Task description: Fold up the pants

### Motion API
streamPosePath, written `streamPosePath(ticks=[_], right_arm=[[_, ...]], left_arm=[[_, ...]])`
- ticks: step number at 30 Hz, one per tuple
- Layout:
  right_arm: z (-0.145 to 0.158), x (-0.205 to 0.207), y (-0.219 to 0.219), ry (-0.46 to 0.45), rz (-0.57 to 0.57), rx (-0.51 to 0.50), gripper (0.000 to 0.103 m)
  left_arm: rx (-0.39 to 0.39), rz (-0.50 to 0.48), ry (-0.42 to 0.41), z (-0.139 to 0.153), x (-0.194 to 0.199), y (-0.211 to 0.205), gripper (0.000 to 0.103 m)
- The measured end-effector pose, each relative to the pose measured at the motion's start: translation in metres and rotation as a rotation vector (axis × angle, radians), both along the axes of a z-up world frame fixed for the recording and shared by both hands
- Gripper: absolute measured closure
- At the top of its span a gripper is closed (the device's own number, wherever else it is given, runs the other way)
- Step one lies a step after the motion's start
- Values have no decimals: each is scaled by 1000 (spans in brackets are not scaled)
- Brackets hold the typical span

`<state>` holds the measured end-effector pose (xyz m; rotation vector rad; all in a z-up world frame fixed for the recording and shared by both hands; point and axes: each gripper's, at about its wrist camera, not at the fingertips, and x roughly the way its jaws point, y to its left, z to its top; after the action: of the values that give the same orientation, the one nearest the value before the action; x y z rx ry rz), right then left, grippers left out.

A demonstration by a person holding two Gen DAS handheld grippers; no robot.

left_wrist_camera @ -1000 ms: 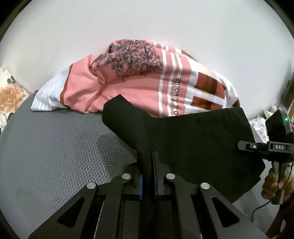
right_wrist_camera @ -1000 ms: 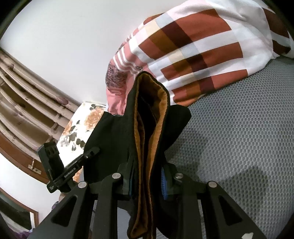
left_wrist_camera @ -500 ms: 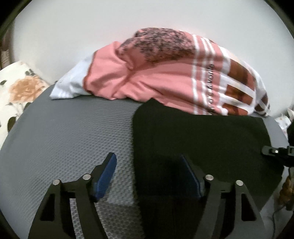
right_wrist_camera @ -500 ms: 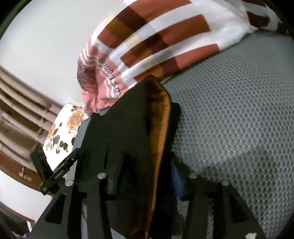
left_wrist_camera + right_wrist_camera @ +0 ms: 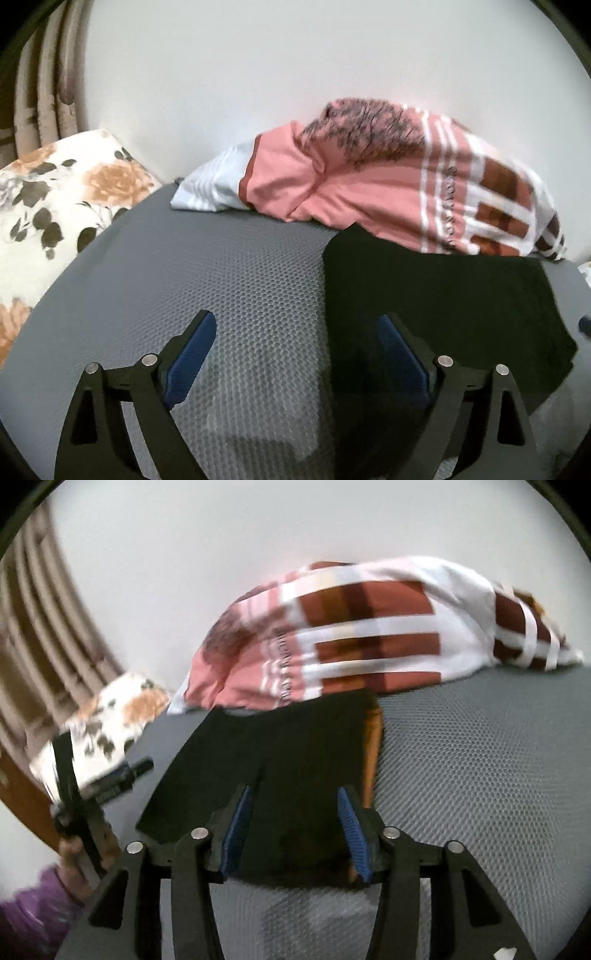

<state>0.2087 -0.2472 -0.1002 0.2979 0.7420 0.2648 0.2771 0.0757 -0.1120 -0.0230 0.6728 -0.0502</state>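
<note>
The black pants (image 5: 436, 295) lie folded flat on the grey honeycomb mat (image 5: 207, 266), with an orange lining showing along their right edge (image 5: 373, 738). In the right wrist view the pants (image 5: 288, 760) lie straight ahead. My left gripper (image 5: 295, 347) is open and empty, its right finger over the pants' left edge. My right gripper (image 5: 295, 823) is open and empty, just above the pants' near edge. The left gripper also shows in the right wrist view (image 5: 110, 775), held by a hand.
A pink, white and brown striped blanket (image 5: 399, 192) is heaped against the white wall behind the pants. A floral pillow (image 5: 55, 206) lies at the left. Wooden slats (image 5: 33, 657) stand at the far left.
Both grippers opened and let go of the pants, which dropped flat onto the mat. Both grippers have drawn back from the cloth.
</note>
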Motion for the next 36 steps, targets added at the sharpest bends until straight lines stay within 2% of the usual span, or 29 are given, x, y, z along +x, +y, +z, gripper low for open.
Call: streamPosePath(ticks=[3,8,13,17,19,25,30,36], right_arm=[[-2,-20,20,-25,-7,-59,46],[-4,-44,42,-61,-46,-134,24],[6,-61,50,-70,-66,-159,17],[25,-76,55,-104,-56,-163,7],[32,-82,57,-117,-54,-161,6],[53,-103,58,-143,-59,-141,5],[68,-120,61,-166,-48,-136,4],[85,-135,59,-198,-60,-137,3]], left_arm=[[29,-1,-48,11,-22,-11,12],[47,-36,-110,28,-54,-29,5],[80,-52,-159,47,-80,-43,3],[92,-61,-162,64,-97,-49,0],[103,-64,-179,73,-105,-52,0],[68,-61,-267,106,-138,-54,0],[-10,-151,-251,130,-150,-56,0],[-44,-189,-258,154,-164,-66,0]])
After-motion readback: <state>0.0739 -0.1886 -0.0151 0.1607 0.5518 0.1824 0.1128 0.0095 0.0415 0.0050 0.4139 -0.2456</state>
